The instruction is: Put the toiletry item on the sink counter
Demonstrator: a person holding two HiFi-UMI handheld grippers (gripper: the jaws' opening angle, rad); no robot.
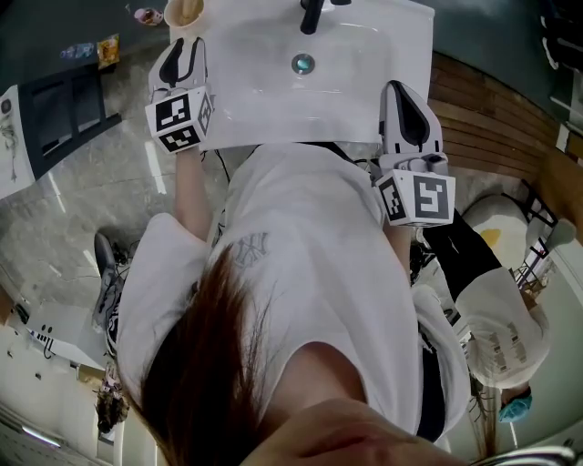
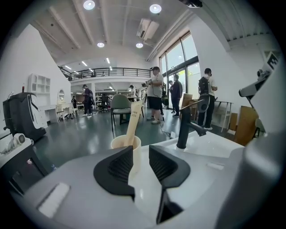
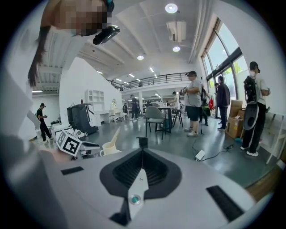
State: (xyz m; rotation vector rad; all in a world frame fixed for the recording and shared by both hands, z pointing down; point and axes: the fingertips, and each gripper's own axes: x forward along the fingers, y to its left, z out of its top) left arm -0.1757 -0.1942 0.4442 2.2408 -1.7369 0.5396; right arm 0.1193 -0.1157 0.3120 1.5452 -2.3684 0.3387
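The white sink (image 1: 237, 109) fills the upper middle of the head view, and a person in a white shirt bends over it. The left gripper (image 1: 185, 44) is at the upper left of this frame, and the right gripper (image 1: 398, 91) is at the sink's right edge, well apart from the task's thing.

A cream cup (image 1: 185, 11) stands on the counter's upper left corner, just above the left gripper's tips. The toiletry item (image 2: 133, 123) stands inside this cup.

In the left gripper view (image 2: 140, 150) the jaws stand apart with nothing between them. The cup (image 2: 125, 143) shows through their gap, just beyond the tips. The right gripper view (image 3: 142, 151) shows its jaws closed at the tips on nothing, with the cup (image 3: 108, 147) small at centre left.

The head view shows only the cup's top, while both gripper views show the item from the side: long, flat, beige and leaning. Its dark print is too small to read.
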